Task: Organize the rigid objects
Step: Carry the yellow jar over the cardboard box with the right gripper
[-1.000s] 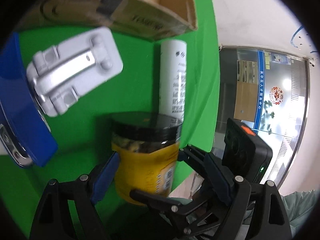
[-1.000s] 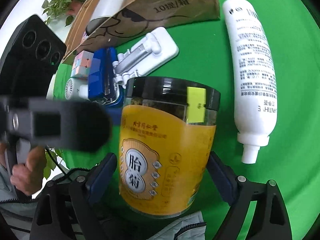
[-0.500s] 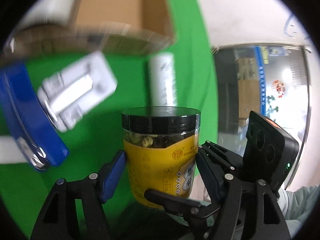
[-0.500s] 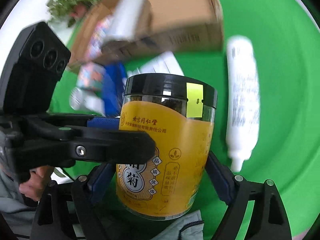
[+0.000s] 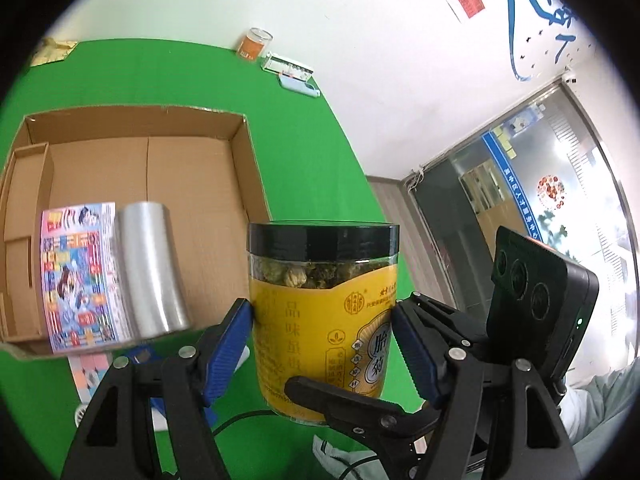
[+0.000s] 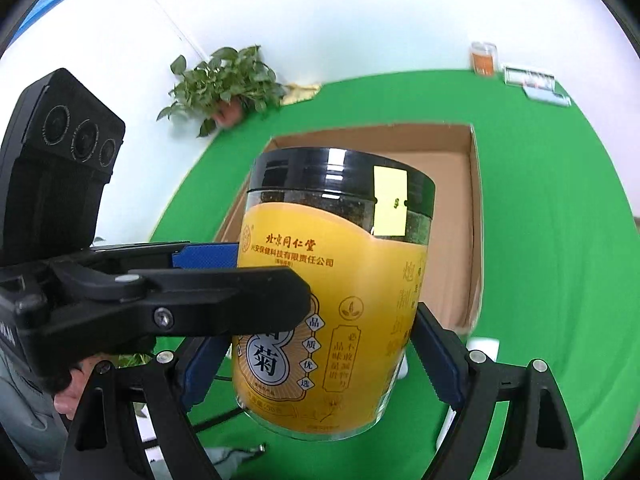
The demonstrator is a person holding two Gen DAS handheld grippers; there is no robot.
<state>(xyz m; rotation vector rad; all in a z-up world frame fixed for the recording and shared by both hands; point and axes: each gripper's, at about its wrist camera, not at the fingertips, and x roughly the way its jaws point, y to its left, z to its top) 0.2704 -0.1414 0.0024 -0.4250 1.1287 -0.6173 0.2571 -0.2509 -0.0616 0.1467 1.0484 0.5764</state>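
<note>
A yellow-labelled jar with a black lid [image 5: 322, 308] [image 6: 336, 292] is held upright in the air. My left gripper [image 5: 322, 340] and my right gripper [image 6: 320, 360] are both shut on its sides, blue pads against the label. An open cardboard box [image 5: 240, 168] [image 6: 474, 216] lies beyond the jar on the green table. It holds a colourful printed pack [image 5: 78, 272] and a silver cylinder [image 5: 150, 268].
A small orange jar [image 5: 254, 43] [image 6: 483, 58] and flat white items [image 5: 294, 74] sit at the table's far edge. A potted plant [image 6: 224, 88] stands at the far left corner. Pastel items [image 5: 90, 368] lie below the box's near wall.
Both grippers have lifted the jar and tilted up. The view now looks over the open box; the white tube, white clip and blue object have dropped out of sight.
</note>
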